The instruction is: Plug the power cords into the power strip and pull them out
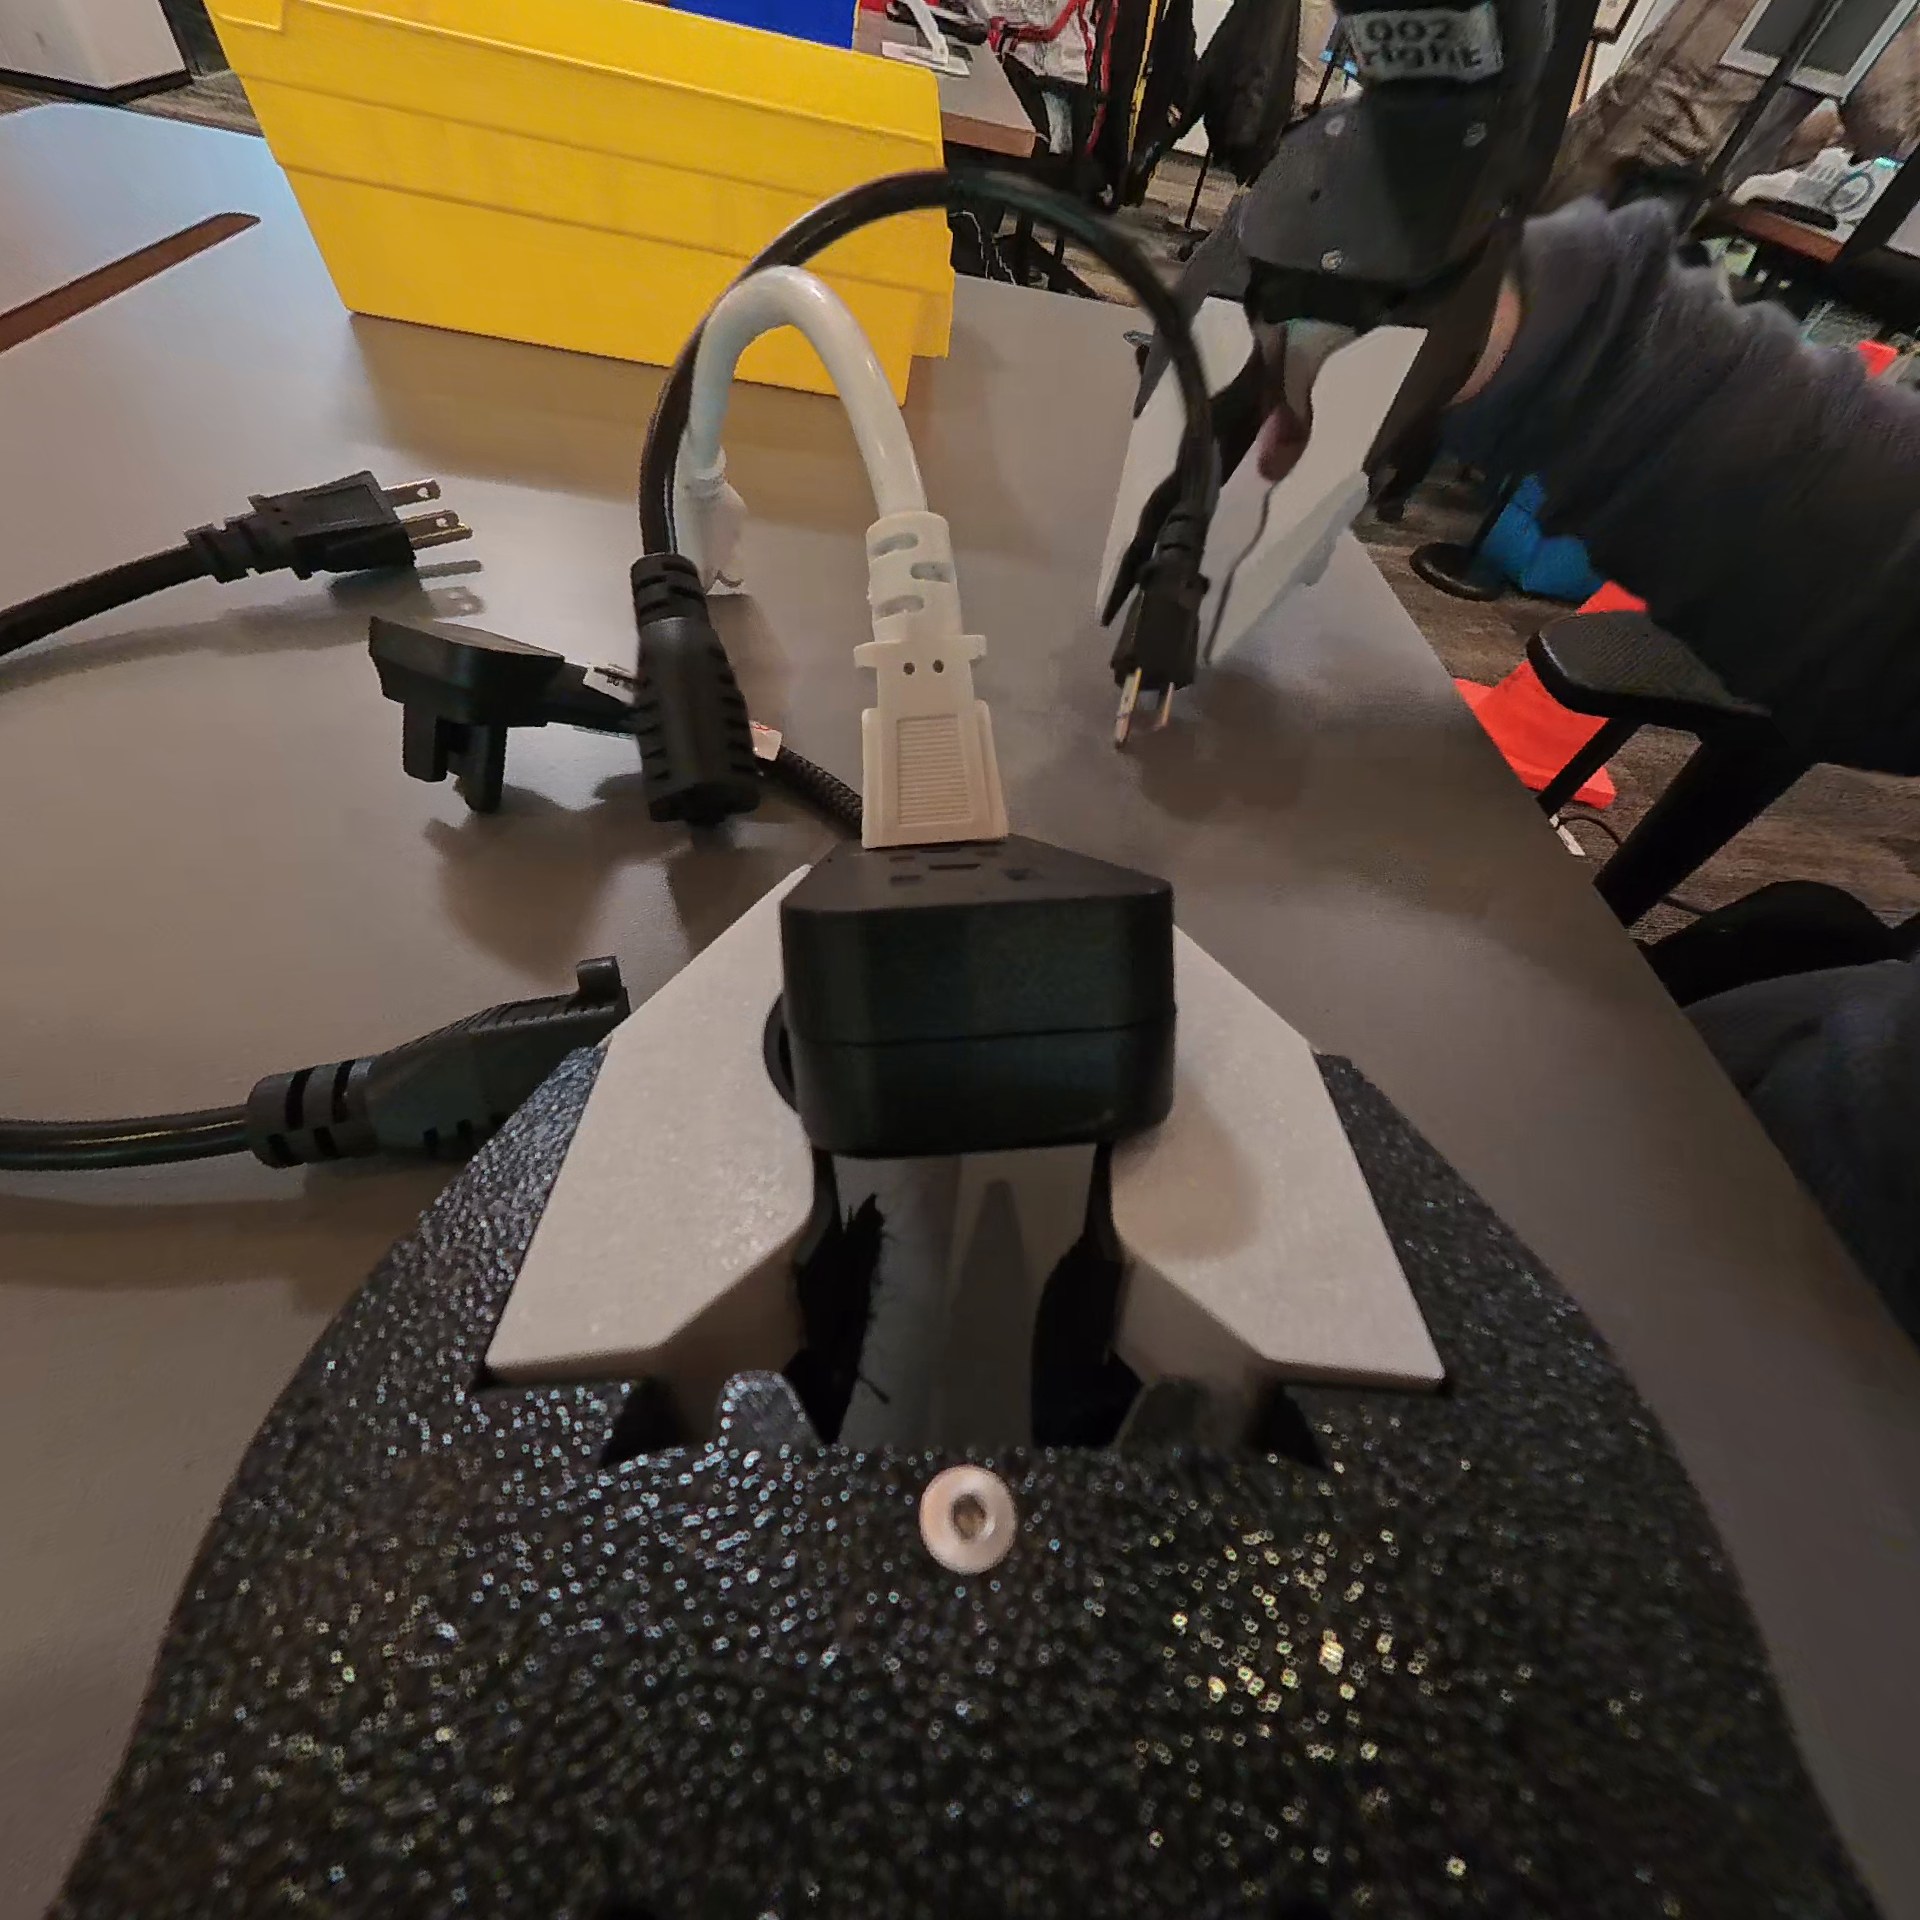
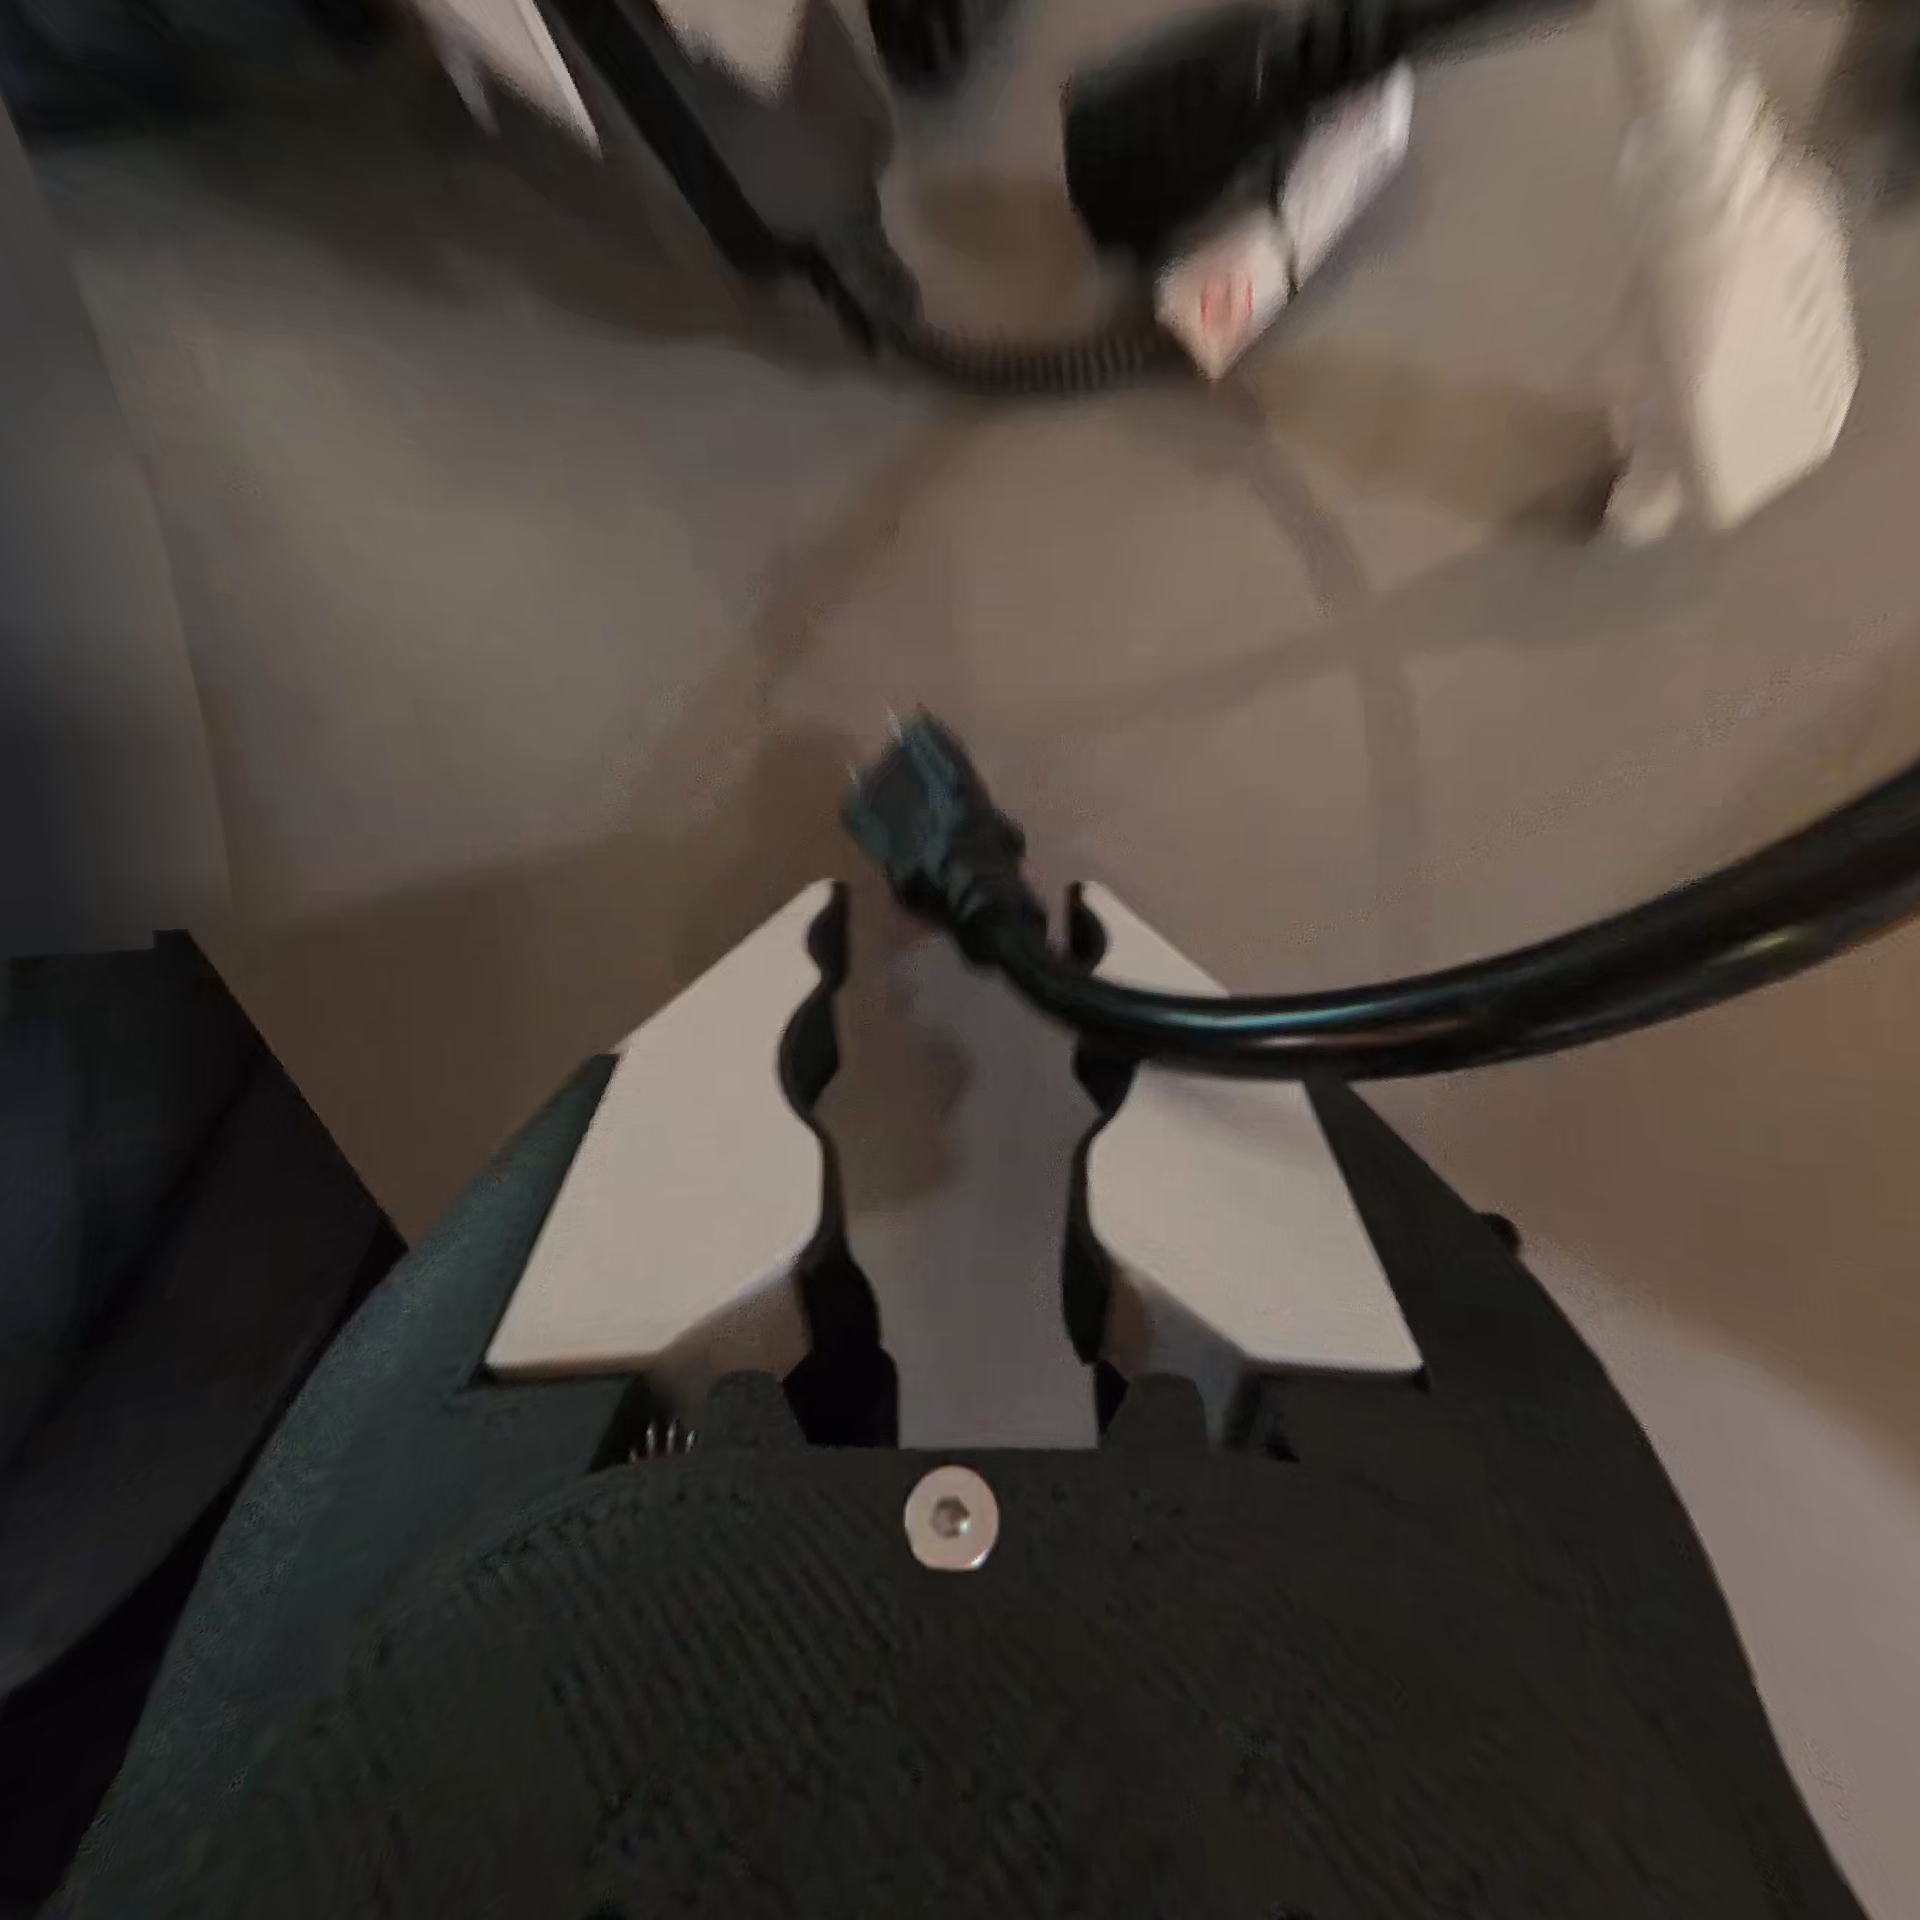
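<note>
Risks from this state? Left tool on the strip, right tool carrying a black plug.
1. The black plug sits skewed at the right tool tips, with the cable draped over one finger. It may twist or slip on insertion.
2. The right wrist view is motion-blurred, so lining up the prongs looks unreliable.
3. The white plug already stands in the power strip held by the left tool. The black cable arches over it and could snag it.

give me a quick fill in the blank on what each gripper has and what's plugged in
1. The left gripper is shut on the black ____.
2. The one plug seated in the power strip is ____ in colour.
3. The black plug between the right gripper fingers points its prongs ____.
4. The bin at the table's far side is ____.

Missing words: power strip; white; down; yellow
</note>
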A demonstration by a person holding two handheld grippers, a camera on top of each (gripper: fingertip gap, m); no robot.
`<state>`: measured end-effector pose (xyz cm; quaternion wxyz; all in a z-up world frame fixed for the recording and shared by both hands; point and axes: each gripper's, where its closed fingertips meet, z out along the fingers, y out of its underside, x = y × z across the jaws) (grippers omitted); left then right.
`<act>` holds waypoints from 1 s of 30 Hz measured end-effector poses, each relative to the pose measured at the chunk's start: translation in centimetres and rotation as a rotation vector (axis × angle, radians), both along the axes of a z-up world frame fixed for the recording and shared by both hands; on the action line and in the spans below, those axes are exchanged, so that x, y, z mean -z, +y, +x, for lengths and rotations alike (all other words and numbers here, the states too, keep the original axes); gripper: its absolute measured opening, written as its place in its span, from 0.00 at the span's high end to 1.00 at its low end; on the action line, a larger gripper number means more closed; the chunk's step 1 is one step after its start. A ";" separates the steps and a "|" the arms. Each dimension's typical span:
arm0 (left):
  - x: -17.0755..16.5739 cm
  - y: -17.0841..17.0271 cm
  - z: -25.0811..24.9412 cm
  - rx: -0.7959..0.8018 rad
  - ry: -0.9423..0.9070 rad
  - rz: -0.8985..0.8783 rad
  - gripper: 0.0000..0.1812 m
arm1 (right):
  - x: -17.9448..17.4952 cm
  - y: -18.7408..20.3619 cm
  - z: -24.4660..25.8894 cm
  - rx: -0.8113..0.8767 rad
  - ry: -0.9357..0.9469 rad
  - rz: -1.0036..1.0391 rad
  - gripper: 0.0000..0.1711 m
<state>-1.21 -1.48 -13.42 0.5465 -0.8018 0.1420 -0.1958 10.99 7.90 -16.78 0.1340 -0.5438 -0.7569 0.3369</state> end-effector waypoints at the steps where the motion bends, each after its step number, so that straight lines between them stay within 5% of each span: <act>1: 0.0 0.0 0.0 0.000 -0.002 -0.001 0.72 | 1.2 0.9 1.3 0.013 -0.109 0.068 0.66; 5: 0.0 0.0 0.0 0.003 -0.010 -0.003 0.73 | -0.2 3.4 4.5 0.068 -0.220 0.261 0.58; 11: -0.1 -0.4 0.7 0.051 0.013 0.012 0.73 | -7.6 3.5 2.1 0.066 0.080 0.395 0.59; 19: -0.1 -0.5 0.9 0.069 0.017 0.013 0.73 | -2.1 1.6 -0.6 -0.489 -0.181 0.522 0.59; 30: -0.1 -0.5 0.9 0.071 0.005 0.009 0.73 | 2.0 2.7 -2.0 -0.568 -0.310 0.409 0.78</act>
